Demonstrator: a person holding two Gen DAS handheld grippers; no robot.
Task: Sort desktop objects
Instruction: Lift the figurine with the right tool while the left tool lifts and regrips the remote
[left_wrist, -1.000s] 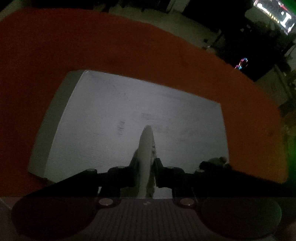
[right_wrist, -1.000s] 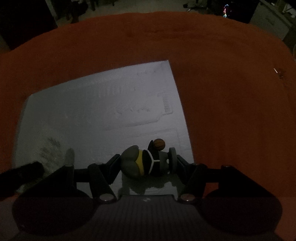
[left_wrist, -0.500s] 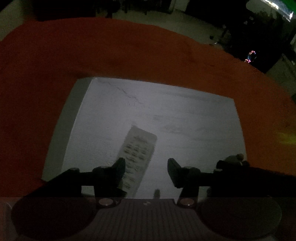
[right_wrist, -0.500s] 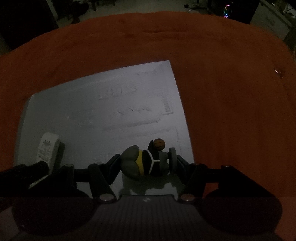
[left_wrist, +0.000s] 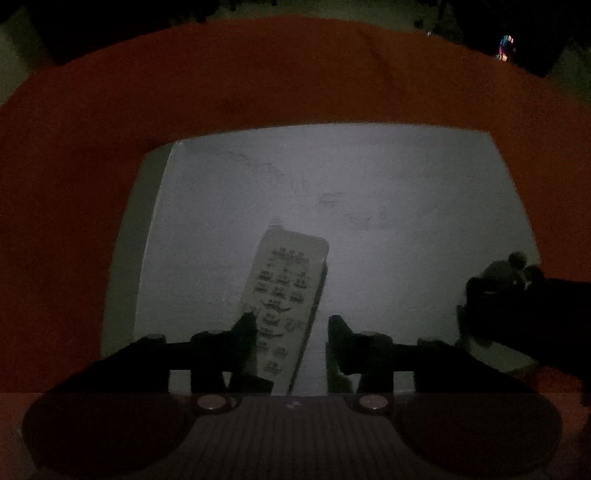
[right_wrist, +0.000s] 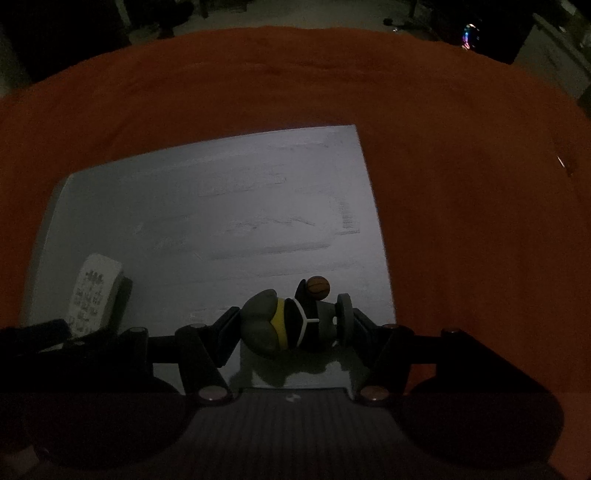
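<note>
Left hand-held gripper, bottom centre of its view: jaws spread, nothing between them under load. Remote lies flat, buttons up, on the grey board; its near end runs between my fingers, hugging the left finger, gap to the right one. If I lift this hand, it should go straight up with no sideways drift, or the left finger drags the remote and skews it.

Right hand-held gripper, lower centre of its view: clamped on the toy figure, left finger on the grey head end, right finger on the round base disc. Small orange ball sticks out just past the figure, upper right of it. Figure sits low over the near right part of the board; can't tell whether it touches.

To do this step well, I'd:
- set the figure down well right of the remote, which is at lower left in that view
- keep it inside the board's right edge; the orange cloth starts just past it
- open slowly, since the rounded head may roll when released

Lighting is dim, fine detail unreliable.
</note>
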